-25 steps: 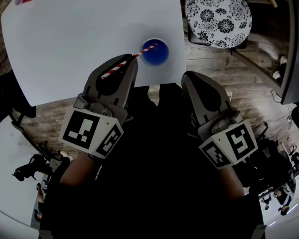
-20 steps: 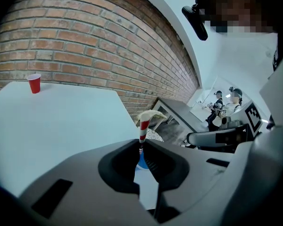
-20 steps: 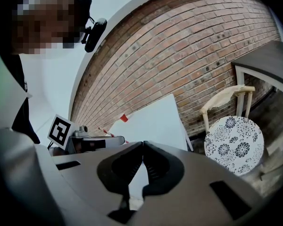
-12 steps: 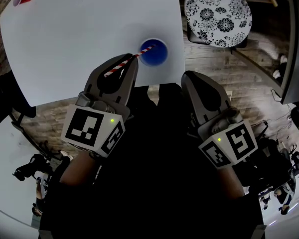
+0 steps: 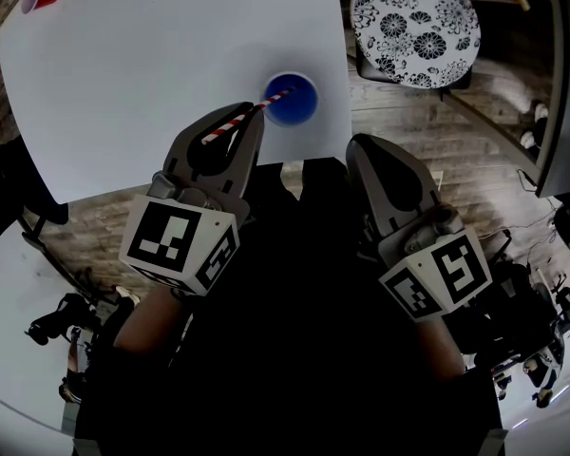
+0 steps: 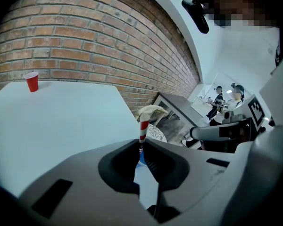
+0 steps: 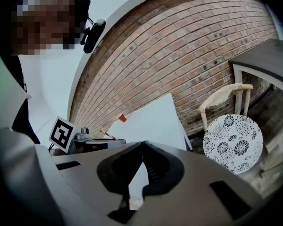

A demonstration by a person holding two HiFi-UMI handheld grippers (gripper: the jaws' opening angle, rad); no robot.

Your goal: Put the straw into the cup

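Red-and-white striped paper straw (image 5: pixel 236 119) sits pinched between the closed jaws of the left gripper (image 5: pixel 251 114), its far end slanting over the mouth of the blue plastic cup (image 5: pixel 297 103), just above the centre of the head view. The cup stands near the lower right edge of the white table (image 5: pixel 161 55). The right gripper (image 5: pixel 363 152) hangs off the table at lower right, jaws pressed together on nothing. I would dip the end below the rim and release only then. The cup looks light, so nudging its wall could tip it off that edge.
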